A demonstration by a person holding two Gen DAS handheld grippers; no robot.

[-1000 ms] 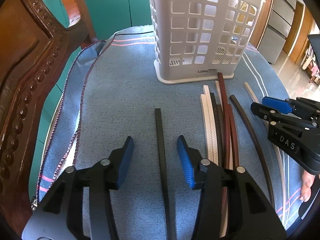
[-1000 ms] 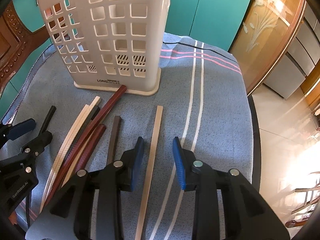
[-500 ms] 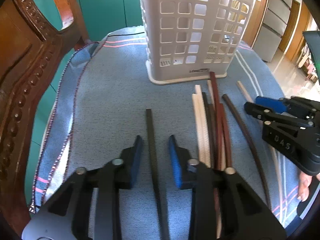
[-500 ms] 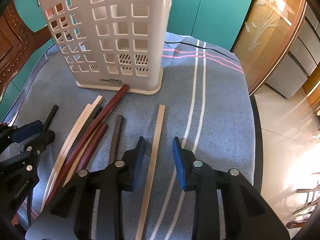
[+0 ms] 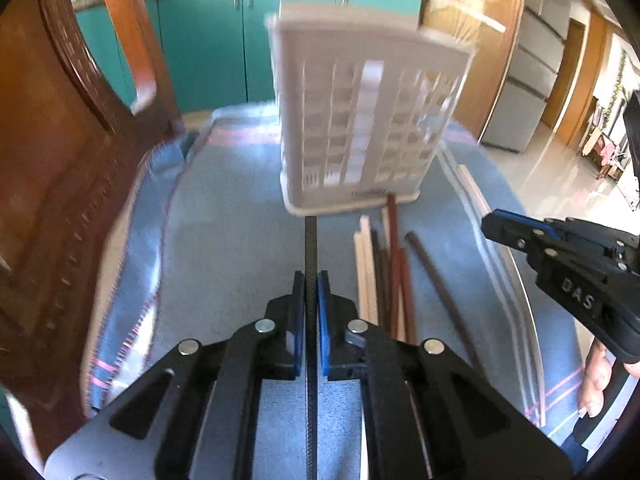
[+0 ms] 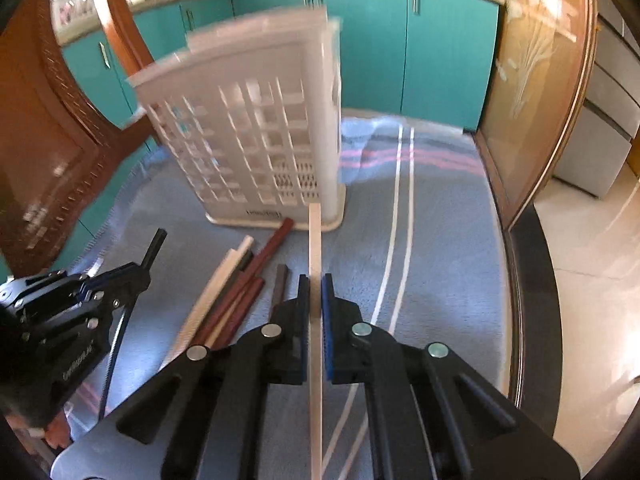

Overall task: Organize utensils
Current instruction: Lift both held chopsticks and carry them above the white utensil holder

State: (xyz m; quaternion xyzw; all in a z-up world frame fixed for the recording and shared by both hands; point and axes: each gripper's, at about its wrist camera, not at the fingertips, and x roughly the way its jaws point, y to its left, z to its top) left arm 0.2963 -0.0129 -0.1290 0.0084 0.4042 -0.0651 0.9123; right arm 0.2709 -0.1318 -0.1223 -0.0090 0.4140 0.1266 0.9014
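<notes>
My left gripper (image 5: 311, 280) is shut on a black chopstick (image 5: 311, 240) and holds it above the blue cloth, pointing at the white slotted basket (image 5: 360, 128). My right gripper (image 6: 315, 284) is shut on a beige chopstick (image 6: 314, 240), also lifted and pointing at the basket (image 6: 256, 140). Several loose chopsticks, cream, dark and red-brown, lie in a bundle (image 5: 384, 276) on the cloth between the two grippers; they also show in the right wrist view (image 6: 236, 288). The right gripper shows at the right edge of the left wrist view (image 5: 560, 252), the left gripper at the left of the right wrist view (image 6: 76, 304).
A carved wooden chair back (image 5: 60, 160) stands close on the left. The blue striped cloth (image 6: 420, 240) covers the table. Teal cabinets (image 6: 400, 48) stand behind, a wooden glass-panelled door (image 6: 532, 92) and tiled floor to the right.
Both grippers have closed on their chopsticks and lifted them off the cloth. Both views now sit higher and tilt up toward the basket, with motion blur.
</notes>
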